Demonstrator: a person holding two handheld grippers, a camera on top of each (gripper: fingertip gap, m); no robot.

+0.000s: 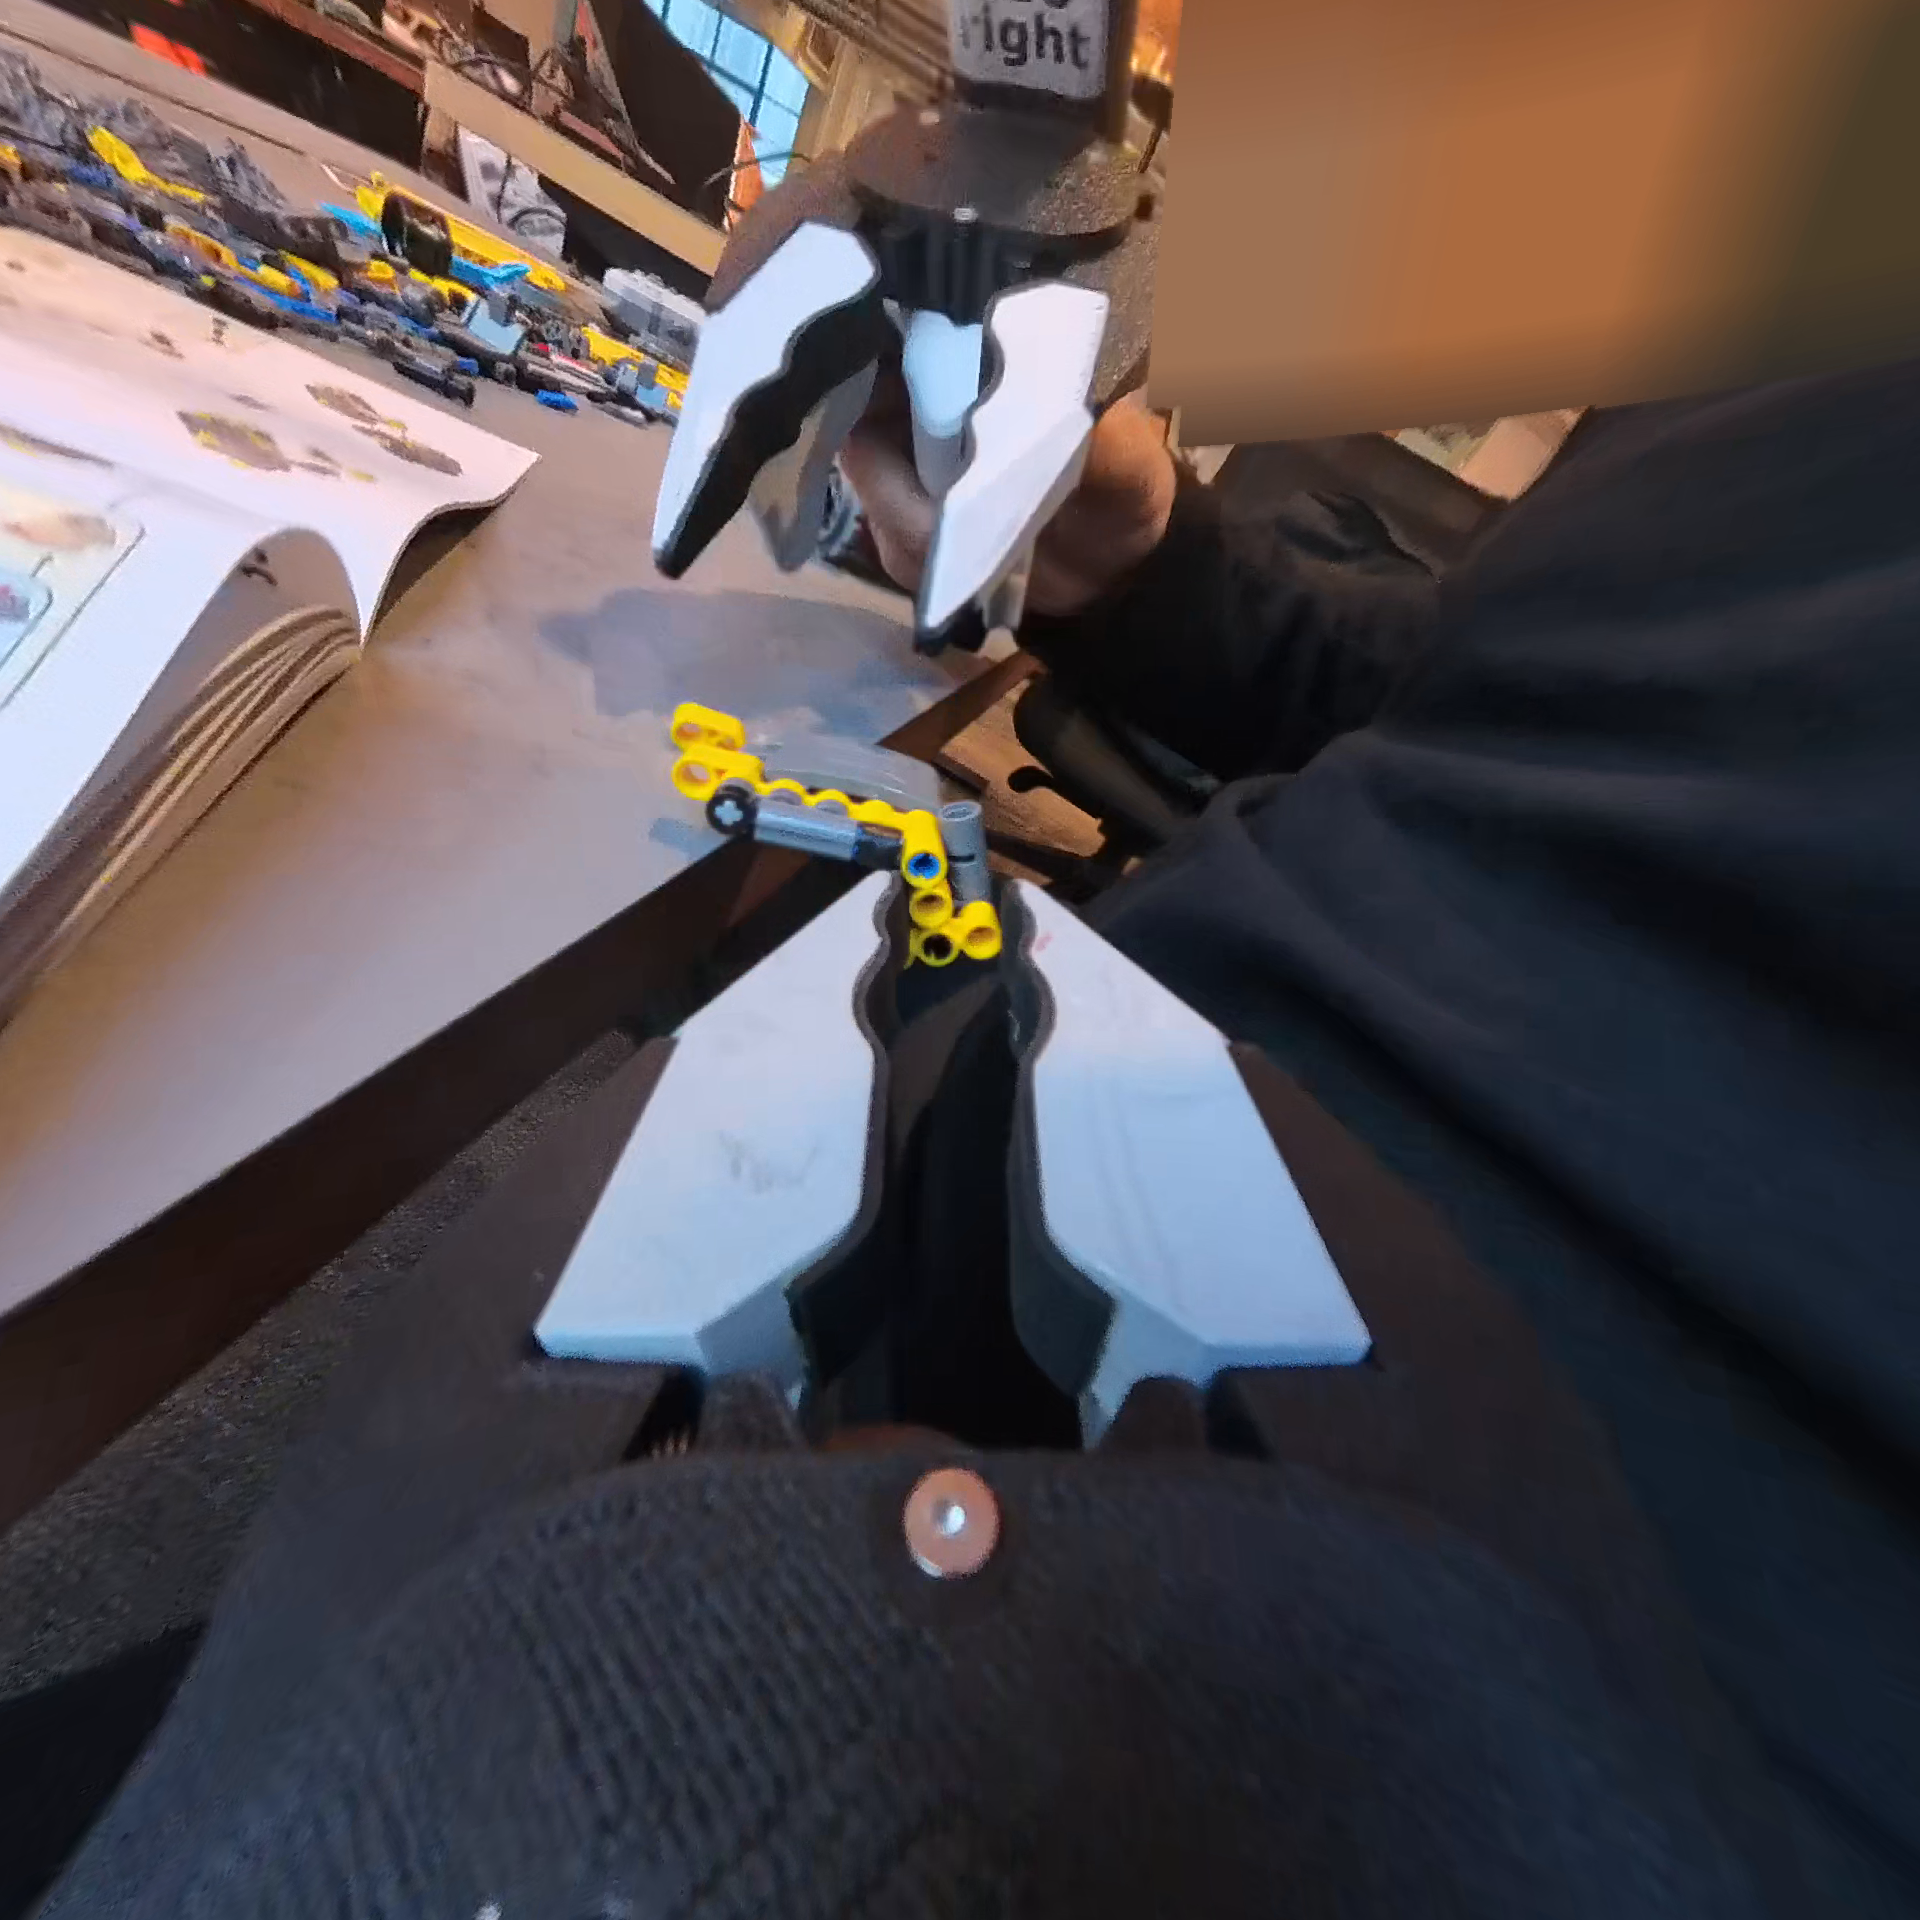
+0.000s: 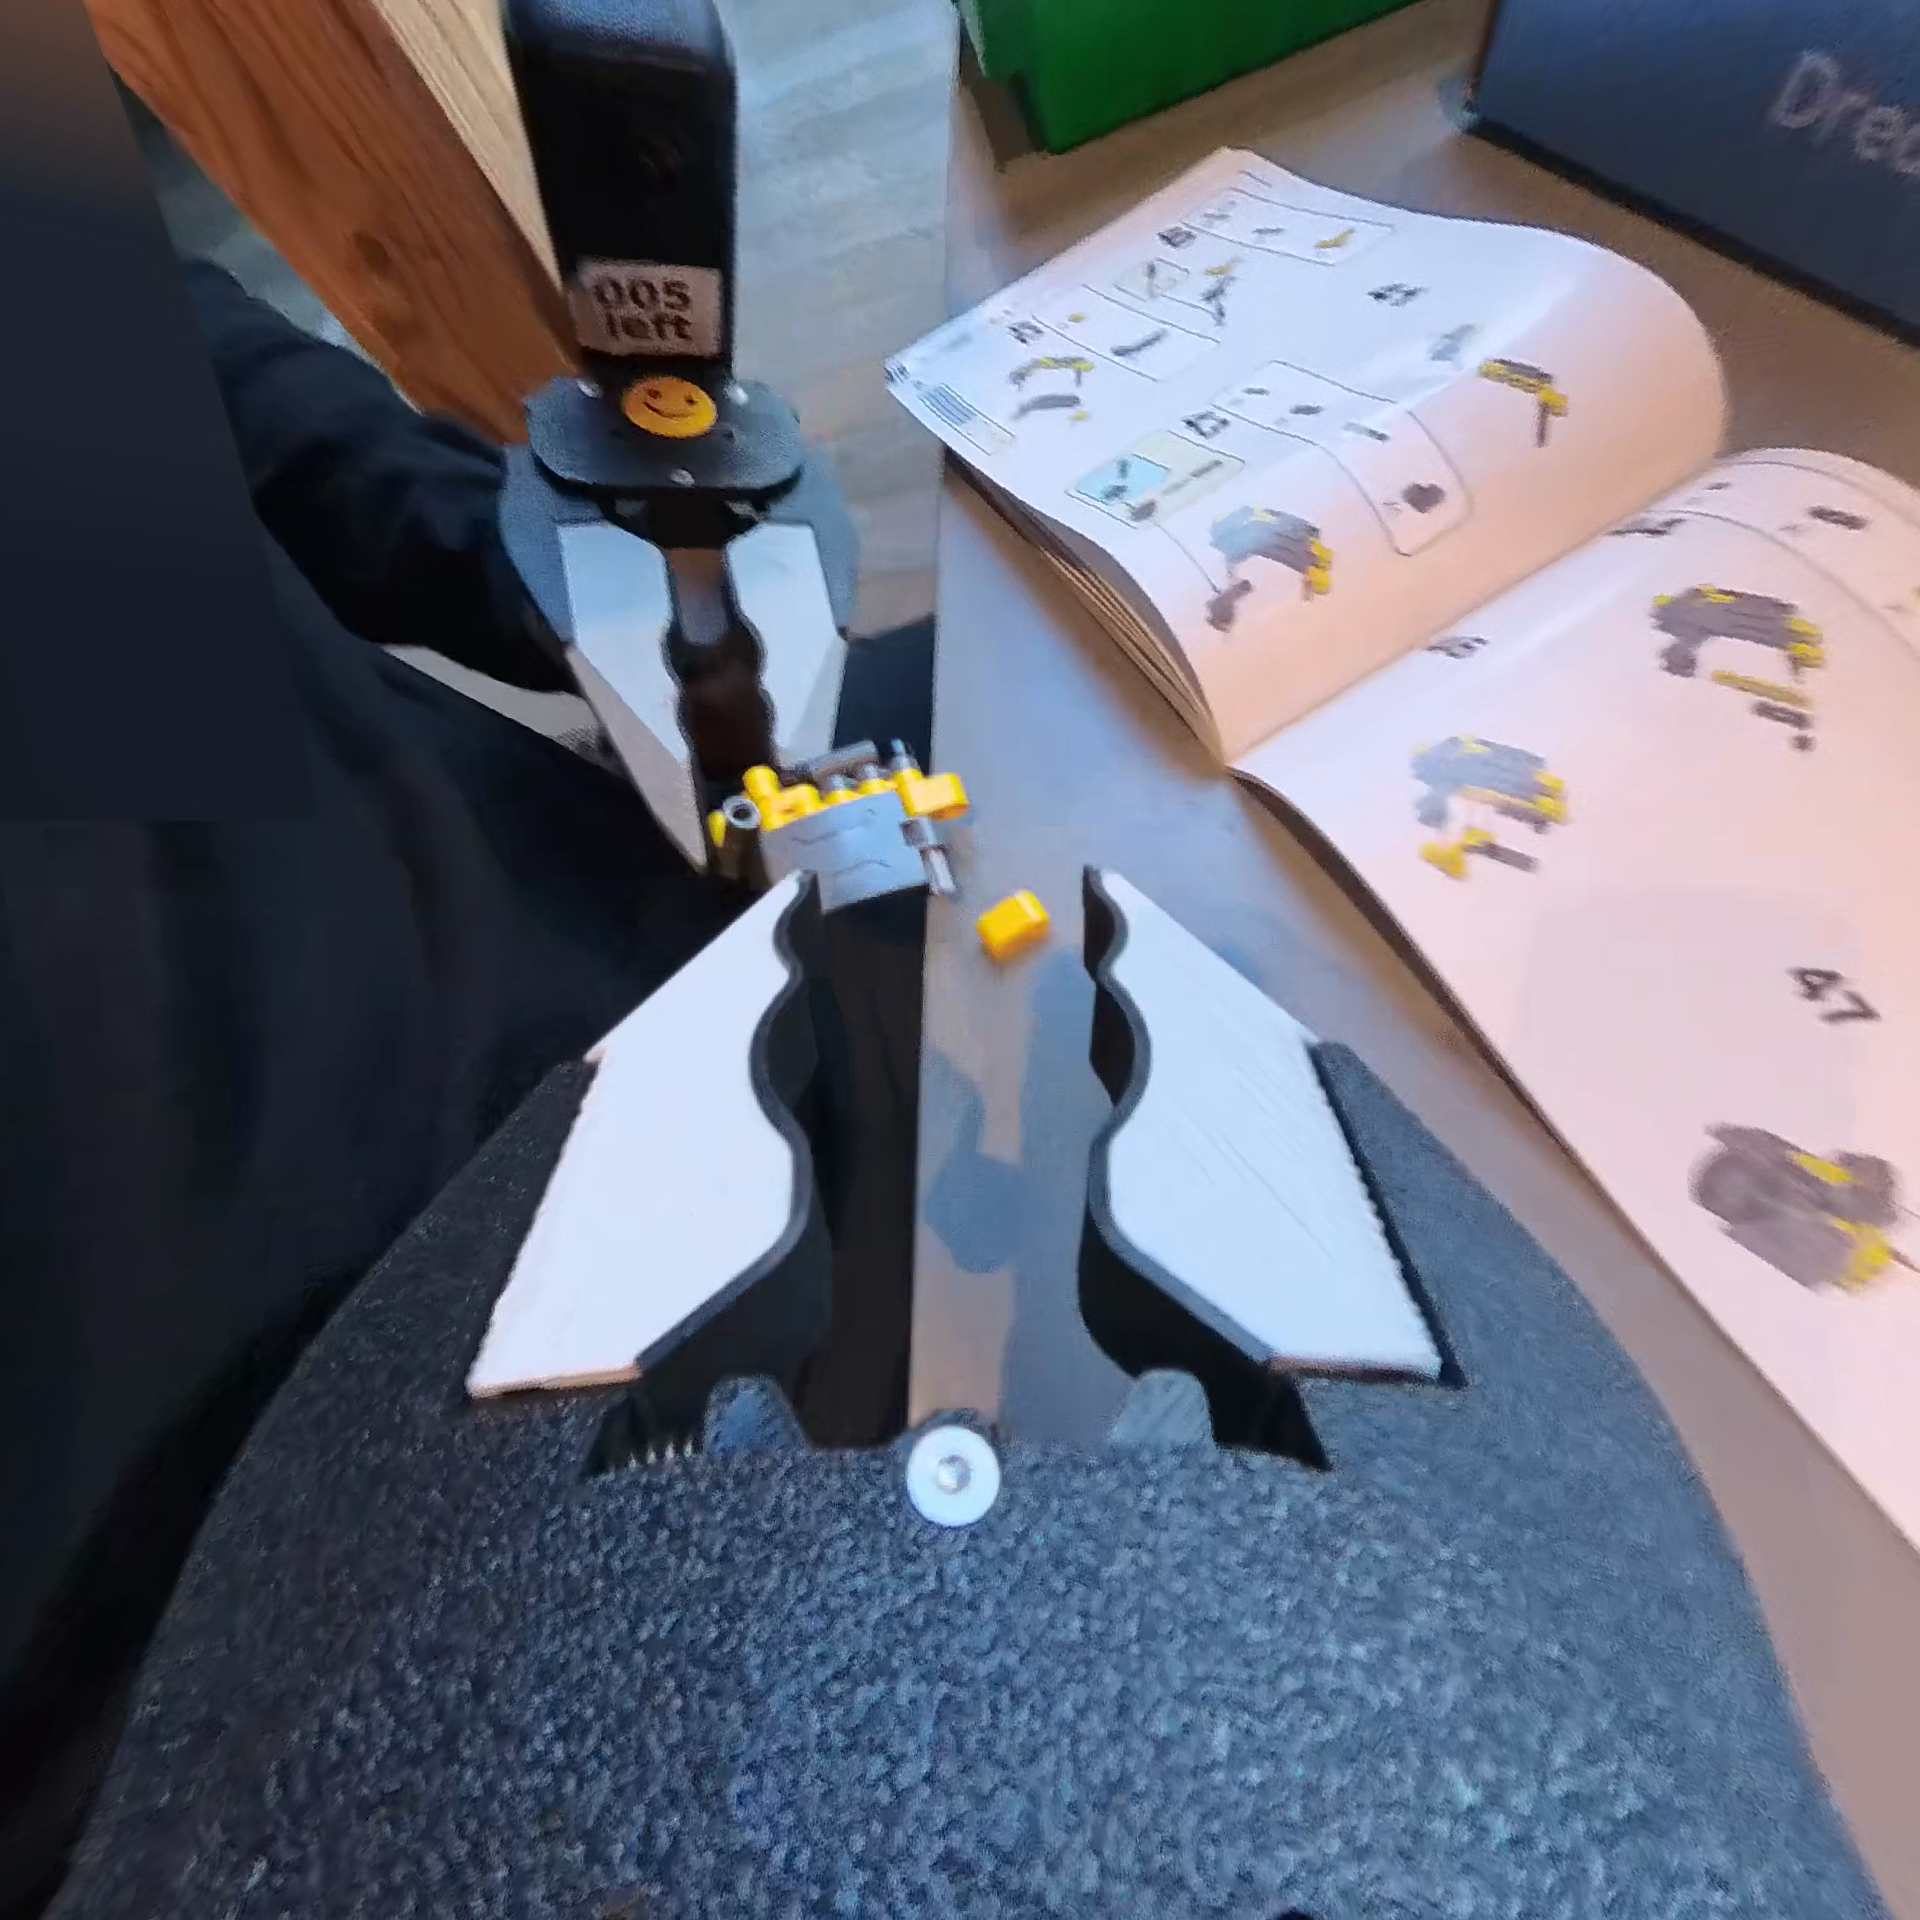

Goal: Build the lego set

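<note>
Grey table [image 2: 1091,727] with open instruction booklet [image 2: 1455,582], brick heap [image 1: 312,281] behind.

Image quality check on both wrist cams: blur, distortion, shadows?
Left wrist view: brick assembly in left gripper sharp; brick pile soft; fisheye stretch at edges. Right wrist view: motion blur smears the booklet; right gripper casts a soft shadow on the table.
</note>
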